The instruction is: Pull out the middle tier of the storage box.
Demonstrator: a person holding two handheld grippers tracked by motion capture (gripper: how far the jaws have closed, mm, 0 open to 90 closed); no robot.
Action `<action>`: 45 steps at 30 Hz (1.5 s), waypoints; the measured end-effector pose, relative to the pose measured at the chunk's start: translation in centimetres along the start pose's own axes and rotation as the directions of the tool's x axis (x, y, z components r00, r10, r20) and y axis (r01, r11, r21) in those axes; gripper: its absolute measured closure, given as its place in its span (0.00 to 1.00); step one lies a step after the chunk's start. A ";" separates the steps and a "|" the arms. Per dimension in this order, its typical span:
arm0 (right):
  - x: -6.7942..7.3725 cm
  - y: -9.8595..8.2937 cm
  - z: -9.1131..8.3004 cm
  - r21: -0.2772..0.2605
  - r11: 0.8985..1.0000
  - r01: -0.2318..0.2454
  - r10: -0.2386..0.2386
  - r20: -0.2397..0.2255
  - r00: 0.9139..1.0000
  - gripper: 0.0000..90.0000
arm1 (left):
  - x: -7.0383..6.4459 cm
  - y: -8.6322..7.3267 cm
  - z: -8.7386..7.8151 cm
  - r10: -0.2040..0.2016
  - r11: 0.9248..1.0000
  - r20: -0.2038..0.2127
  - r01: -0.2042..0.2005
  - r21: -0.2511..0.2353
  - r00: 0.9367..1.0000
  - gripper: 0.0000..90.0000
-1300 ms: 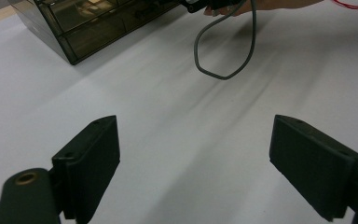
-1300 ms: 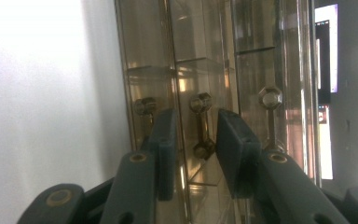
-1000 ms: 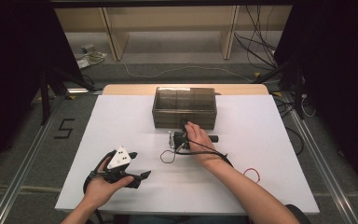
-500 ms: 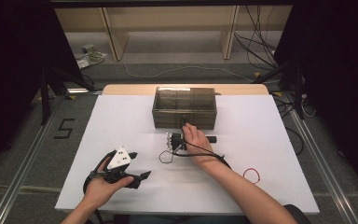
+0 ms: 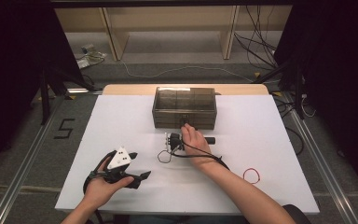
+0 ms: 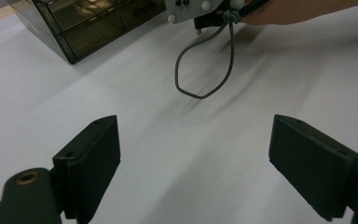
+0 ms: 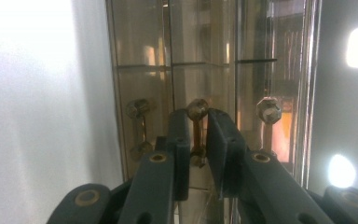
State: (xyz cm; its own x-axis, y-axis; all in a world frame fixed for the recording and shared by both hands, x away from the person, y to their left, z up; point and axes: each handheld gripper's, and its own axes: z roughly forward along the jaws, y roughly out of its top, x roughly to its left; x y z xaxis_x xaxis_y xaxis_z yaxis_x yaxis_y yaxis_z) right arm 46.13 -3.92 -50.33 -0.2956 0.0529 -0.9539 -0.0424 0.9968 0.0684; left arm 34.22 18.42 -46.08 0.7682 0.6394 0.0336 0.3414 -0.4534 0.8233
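While the right tongs (image 7: 197,135) reach up against the front of the smoky clear drawer box (image 5: 184,107), their two black jaws sit closed on the middle drawer handle (image 7: 197,132), a small brass-coloured bar with a round knob at each end, which shows between the pads in the right gripper view. Two more handles of the same kind flank it on the box front, the left one (image 7: 138,129) and the right one (image 7: 268,122), each just beside the gripped one and untouched. In the high view the right hand (image 5: 195,141) lies just in front of the drawer box, with the right tongs touching its front face and the cable (image 5: 166,155) from them looping on the white tabletop (image 5: 261,140) just before the hand.

The drawer box stands at the far middle of the tabletop, its drawers appearing flush with its front as far as the high view shows. A small red wire loop (image 5: 251,175) lies well in front of the box and to its right.

The left tongs (image 5: 137,169) rest well in front of the drawer box and to its left, held in the left hand (image 5: 103,185). In the left gripper view their jaws stand wide apart with nothing between them, only bare tabletop, and the drawer box shows far off at the upper left corner.
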 end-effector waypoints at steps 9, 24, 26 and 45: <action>0.4 0.3 0.0 0.027 1.000 0.009 -0.009 0.024 1.000 0.90 | 0.0 0.0 0.0 0.000 1.000 0.000 0.000 -0.002 1.000 0.18; 0.3 0.2 0.0 0.022 1.000 0.010 -0.011 0.022 1.000 0.90 | 0.0 0.0 0.0 0.004 1.000 -0.005 -0.004 0.000 1.000 0.18; 0.2 0.2 0.0 0.018 1.000 0.012 -0.012 0.018 1.000 0.90 | 0.0 0.0 0.0 0.004 1.000 -0.005 -0.004 0.001 1.000 0.18; 0.1 0.2 -0.2 0.023 1.000 -0.005 0.005 0.020 1.000 0.91 | 0.0 0.0 0.0 0.003 1.000 -0.006 -0.003 0.000 1.000 0.18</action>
State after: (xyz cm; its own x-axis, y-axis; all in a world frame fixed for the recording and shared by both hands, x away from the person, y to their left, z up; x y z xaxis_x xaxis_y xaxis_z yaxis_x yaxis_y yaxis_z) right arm 45.91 -3.71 -50.35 -0.2762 0.0589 -0.9593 -0.0193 0.9976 0.0668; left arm 34.26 18.45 -46.11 0.7657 0.6419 0.0398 0.3392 -0.4556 0.8230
